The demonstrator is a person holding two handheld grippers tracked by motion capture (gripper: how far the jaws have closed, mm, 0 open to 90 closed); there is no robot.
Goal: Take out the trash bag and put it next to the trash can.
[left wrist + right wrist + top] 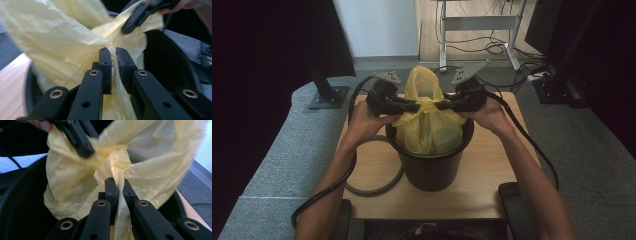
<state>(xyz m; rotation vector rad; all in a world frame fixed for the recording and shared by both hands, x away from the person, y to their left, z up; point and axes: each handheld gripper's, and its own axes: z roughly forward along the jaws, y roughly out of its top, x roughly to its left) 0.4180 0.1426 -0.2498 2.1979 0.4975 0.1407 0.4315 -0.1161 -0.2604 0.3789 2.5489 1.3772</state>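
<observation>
A yellow plastic bag (428,125) sits inside a black bin (432,167) in the middle of the wooden table. Its top is gathered above the rim. My left gripper (416,105) comes in from the left and is shut on a fold of the bag (62,47); the film is pinched between its pads at my left gripper (113,53). My right gripper (439,105) reaches in from the right and is shut on the bag (155,170) too, as my right gripper (119,183) shows. The two tips nearly meet over the bin.
The wooden table (492,175) stands on grey carpet. A grey ring (377,187) lies on the table left of the bin. A monitor stand base (328,96) sits at the back left, and a desk frame with cables (482,30) behind.
</observation>
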